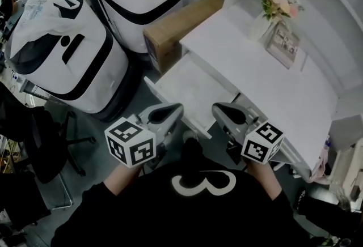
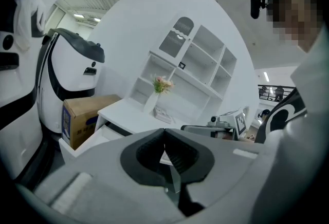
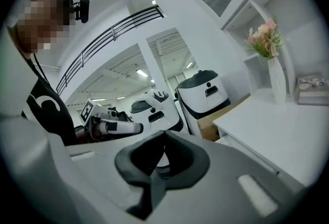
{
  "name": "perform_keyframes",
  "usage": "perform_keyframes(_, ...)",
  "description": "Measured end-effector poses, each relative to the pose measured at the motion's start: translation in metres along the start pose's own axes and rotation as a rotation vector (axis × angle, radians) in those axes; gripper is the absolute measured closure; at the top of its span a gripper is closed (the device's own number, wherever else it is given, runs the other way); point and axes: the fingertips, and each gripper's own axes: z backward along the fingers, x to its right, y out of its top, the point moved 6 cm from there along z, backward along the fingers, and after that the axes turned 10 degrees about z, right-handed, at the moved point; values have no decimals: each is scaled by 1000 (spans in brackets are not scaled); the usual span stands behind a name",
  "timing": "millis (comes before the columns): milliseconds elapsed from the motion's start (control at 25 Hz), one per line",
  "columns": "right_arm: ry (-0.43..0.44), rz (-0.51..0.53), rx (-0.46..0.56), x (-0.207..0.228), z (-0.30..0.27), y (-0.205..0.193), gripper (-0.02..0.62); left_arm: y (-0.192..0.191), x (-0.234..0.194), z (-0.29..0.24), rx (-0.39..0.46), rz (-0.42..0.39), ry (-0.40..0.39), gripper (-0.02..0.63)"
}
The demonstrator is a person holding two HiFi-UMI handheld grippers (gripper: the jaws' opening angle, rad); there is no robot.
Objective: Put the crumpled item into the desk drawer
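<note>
The white desk has its drawer pulled out, and the inside looks bare and white. No crumpled item shows in any view. My left gripper is held close to my body, just short of the drawer's front edge, with its jaws pressed together and nothing between them. Beside it, my right gripper is shut and empty at the same height. In the left gripper view the left gripper points toward the drawer. The right gripper points past the desk edge.
A vase of pink flowers and a framed picture stand at the back of the desk. A cardboard box lies on the floor left of the desk, beside two large white machines. An office chair is at my left.
</note>
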Motion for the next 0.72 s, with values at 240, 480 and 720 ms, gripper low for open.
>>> perform_keyframes(240, -9, 48, 41, -18, 15, 8, 592, -2, 21, 6, 4, -40, -27, 596)
perform_keyframes(480, -15, 58, 47, -28, 21, 5, 592, -8, 31, 10, -5, -51, -45, 597)
perform_keyframes(720, -17, 57, 41, -30, 24, -2, 592, -11, 33, 9, -6, -59, -59, 597)
